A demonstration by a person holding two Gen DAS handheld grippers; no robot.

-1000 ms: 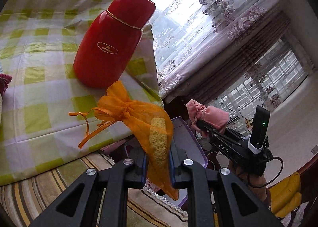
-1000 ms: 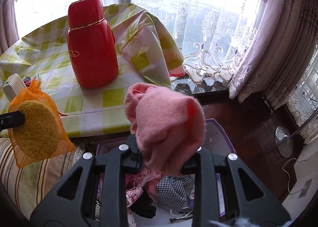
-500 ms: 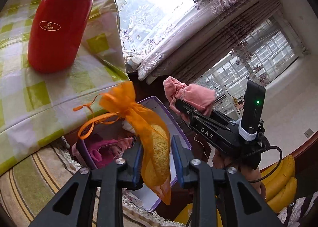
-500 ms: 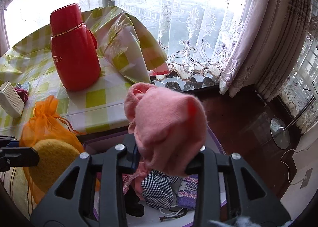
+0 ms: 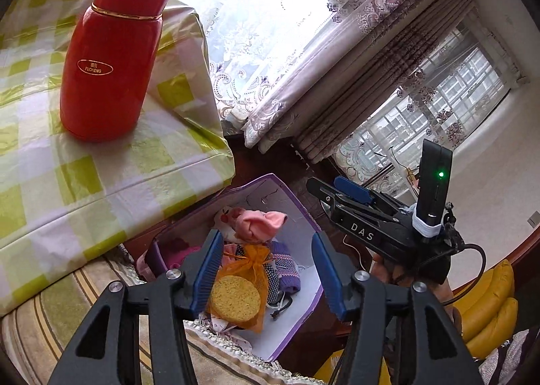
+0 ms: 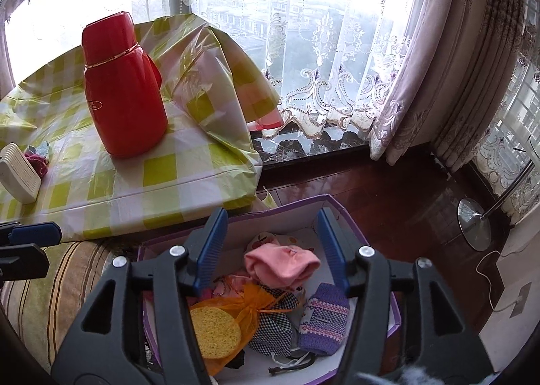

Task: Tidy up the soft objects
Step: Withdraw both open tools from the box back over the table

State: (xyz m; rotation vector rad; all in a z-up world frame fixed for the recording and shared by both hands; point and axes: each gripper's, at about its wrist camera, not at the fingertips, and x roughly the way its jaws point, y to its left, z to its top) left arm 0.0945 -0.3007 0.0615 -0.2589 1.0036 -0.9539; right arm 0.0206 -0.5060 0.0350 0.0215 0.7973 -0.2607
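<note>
Tools, left and right, spread and empty (jaws just opened); remaining cloth lies at ten o'clock on surface, left nearer.

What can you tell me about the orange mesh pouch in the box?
The orange mesh pouch is sheer organza, gathered at its neck with an orange ribbon, and holds a round yellow sponge. It lies on its side in the purple box, free of both grippers, resting on the checked fabric bundle and other soft items, just below the pink sock.
</note>
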